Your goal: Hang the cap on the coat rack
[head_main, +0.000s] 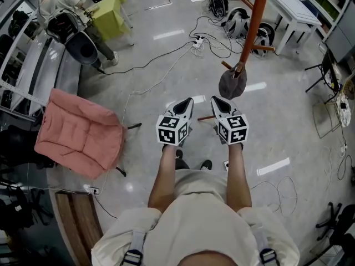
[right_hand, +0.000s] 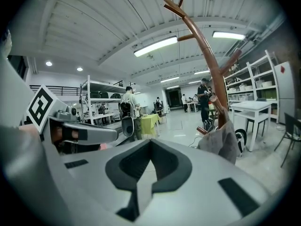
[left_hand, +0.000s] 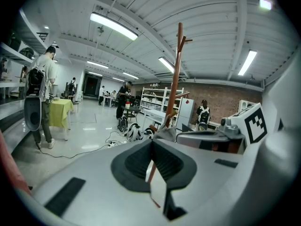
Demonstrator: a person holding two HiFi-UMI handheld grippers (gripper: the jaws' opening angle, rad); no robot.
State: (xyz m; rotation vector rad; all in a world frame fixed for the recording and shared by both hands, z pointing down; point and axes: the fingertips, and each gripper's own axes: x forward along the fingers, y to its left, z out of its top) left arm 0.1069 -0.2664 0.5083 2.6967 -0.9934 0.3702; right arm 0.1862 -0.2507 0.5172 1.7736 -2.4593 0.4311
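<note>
My left claw (head_main: 187,102) and right claw (head_main: 216,101), closed empty, point at the limp grey cap (head_main: 232,83) on the branching brown rack (head_main: 254,21).

Head cam looks steeply down; both gripper cams low, facing fwd; all share coat rack (head_main: 253,21).

The person wears a pale cream shirt (head_main: 202,220) with short sleeves. Two grey straps (head_main: 135,244) with black buckles go over the shoulders. The shoes (head_main: 191,164) are dark. The left gripper (head_main: 187,103) and the right gripper (head_main: 217,101) are light grey with black tips. Each one has a white cube (head_main: 173,130) with black square marks on it. Seen up close, each gripper has dark pads (right_hand: 124,169) in a wide V shape and small black patches (right_hand: 234,191) on its smooth grey shell.
</note>
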